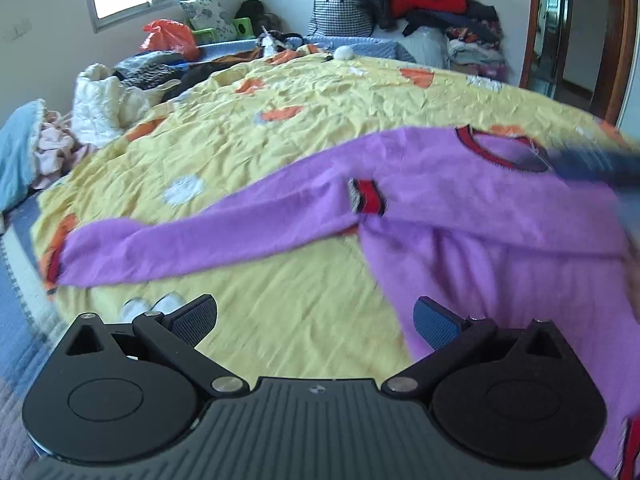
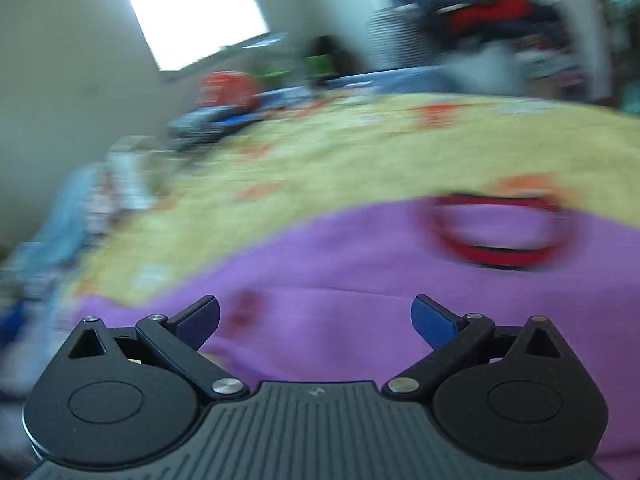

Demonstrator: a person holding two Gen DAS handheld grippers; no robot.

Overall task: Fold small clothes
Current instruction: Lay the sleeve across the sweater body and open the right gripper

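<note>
A small purple sweater (image 1: 460,200) with a red collar (image 1: 500,152) and red cuffs lies face up on the yellow bedspread (image 1: 300,128). One sleeve (image 1: 180,240) stretches out to the left; the other sleeve's red cuff (image 1: 366,196) lies folded across the chest. My left gripper (image 1: 316,320) is open and empty above the spread beside the sweater's lower left edge. My right gripper (image 2: 316,320) is open and empty above the sweater's body (image 2: 380,280), collar (image 2: 500,232) ahead; that view is motion-blurred. A blurred dark shape (image 1: 592,164) crosses near the collar in the left wrist view.
Crumpled clothes and a white padded garment (image 1: 100,100) lie along the bed's left side. An orange bag (image 1: 168,36) and pillows sit at the far end. A heap of clothes (image 1: 420,4) is stacked at the back right, next to a wooden door frame (image 1: 536,32).
</note>
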